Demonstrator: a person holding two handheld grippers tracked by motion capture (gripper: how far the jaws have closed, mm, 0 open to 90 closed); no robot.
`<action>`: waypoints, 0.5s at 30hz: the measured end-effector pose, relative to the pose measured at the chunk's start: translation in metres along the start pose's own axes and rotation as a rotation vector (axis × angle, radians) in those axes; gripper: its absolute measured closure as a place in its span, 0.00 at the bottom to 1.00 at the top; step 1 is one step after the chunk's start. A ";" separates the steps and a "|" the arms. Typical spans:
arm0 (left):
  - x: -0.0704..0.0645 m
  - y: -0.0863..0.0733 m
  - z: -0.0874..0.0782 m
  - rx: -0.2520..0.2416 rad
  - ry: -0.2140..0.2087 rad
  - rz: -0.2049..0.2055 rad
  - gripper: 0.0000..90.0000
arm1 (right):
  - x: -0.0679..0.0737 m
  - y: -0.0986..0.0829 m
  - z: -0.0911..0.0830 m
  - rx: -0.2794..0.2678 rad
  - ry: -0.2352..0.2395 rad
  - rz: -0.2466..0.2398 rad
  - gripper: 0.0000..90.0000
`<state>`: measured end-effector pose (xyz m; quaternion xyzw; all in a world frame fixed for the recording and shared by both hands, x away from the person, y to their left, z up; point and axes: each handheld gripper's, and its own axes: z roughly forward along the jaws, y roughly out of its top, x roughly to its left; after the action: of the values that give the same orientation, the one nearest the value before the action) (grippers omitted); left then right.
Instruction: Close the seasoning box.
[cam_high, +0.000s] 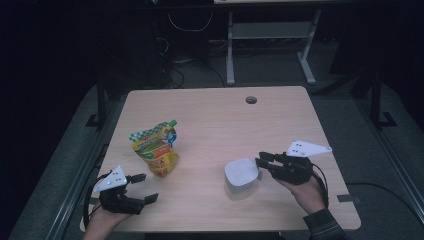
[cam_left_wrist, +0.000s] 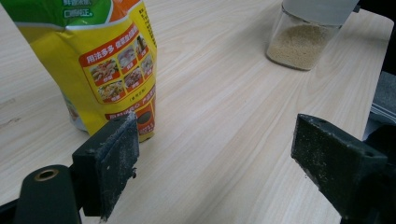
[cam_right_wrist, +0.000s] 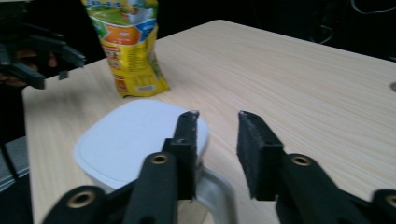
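Jar (cam_high: 240, 179) with the white lid (cam_right_wrist: 135, 135) stands near the front right of the table (cam_high: 280, 125), its lid on and pale grains visible through the clear wall in the left gripper view, and the right gripper (cam_high: 260, 162) is at its handle (cam_right_wrist: 217, 193) with jaws a little apart, one on each side, not clenched on it. Pouch (cam_high: 156, 148), yellow and green, stands upright at the left, well apart from the jar, and the left gripper (cam_high: 146, 188) hovers just before it, wide open and holding nothing. I judge the work is only at its start: neither thing is grasped, the jar is closed, and all handling is left to do.
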<state>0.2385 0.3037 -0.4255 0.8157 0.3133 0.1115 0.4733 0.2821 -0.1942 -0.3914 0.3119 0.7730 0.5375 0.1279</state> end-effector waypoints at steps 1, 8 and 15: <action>0.000 0.000 0.000 0.003 0.000 -0.002 0.16 | -0.001 0.000 -0.001 0.000 -0.008 0.003 0.71; 0.001 -0.002 -0.002 -0.001 0.001 0.001 0.16 | -0.010 -0.005 -0.008 0.016 -0.084 0.015 0.60; 0.000 -0.004 0.000 -0.008 -0.002 -0.010 0.16 | -0.019 -0.013 -0.018 0.015 -0.141 0.023 0.55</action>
<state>0.2371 0.3052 -0.4287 0.8124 0.3167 0.1095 0.4772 0.2833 -0.2225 -0.3988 0.3588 0.7625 0.5097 0.1734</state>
